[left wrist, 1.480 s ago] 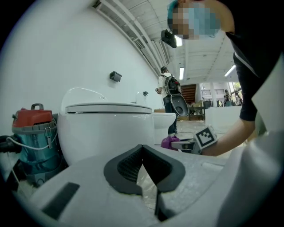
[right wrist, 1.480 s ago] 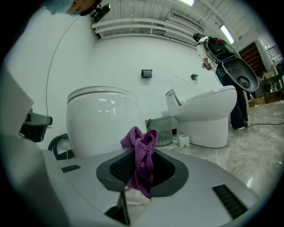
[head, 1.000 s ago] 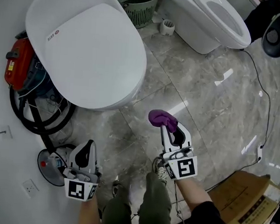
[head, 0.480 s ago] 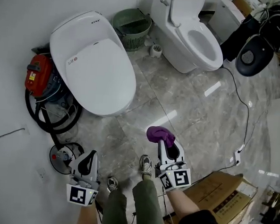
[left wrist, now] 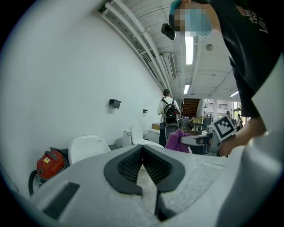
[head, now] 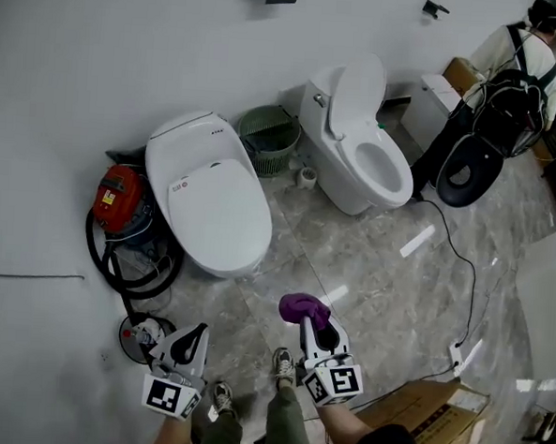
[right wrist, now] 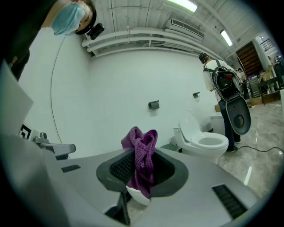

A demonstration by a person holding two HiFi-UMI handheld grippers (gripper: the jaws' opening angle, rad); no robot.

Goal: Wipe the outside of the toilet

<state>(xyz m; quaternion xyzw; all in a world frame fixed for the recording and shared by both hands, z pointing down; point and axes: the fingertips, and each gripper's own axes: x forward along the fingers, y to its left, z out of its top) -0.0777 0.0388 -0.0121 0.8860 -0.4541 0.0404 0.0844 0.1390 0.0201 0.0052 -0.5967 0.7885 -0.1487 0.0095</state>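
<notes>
Compared with the earlier head views, far more of the room is taken in. The closed-lid toilet (head: 214, 198), which filled the upper left a second ago, is now seen smaller and well ahead of both grippers. An open-lid toilet (head: 366, 161), a green basket (head: 269, 136) between the two toilets, and a person (head: 528, 44) at the far right have come fully into view. Both grippers are kept low in the frame, much as before, and the purple cloth (head: 303, 308) is still carried at the tip of the right gripper (head: 311, 329).

In the right gripper view, the right gripper (right wrist: 141, 170) is seen clamped on the purple cloth (right wrist: 142, 155). The cloth is pinched between the ribbed pads, bunched above them and hanging a little below. No toilet is touched by it. The open-lid toilet (right wrist: 202, 139) is seen ahead and to the right of this gripper, well apart.

In the left gripper view, the left gripper (left wrist: 143, 164) is seen closed, its pads met at the tips with nothing between them. The closed-lid toilet (left wrist: 86, 146) lies ahead and to its left, apart from it. What appears to be a red vacuum cleaner (left wrist: 48, 162) stands further left against the wall. In the head view the left gripper (head: 192, 338) is held above the marble floor (head: 388, 270). A black hose (head: 129, 273) is coiled just ahead and to its left. A cardboard box (head: 435, 423) lies to the right of the right gripper.
</notes>
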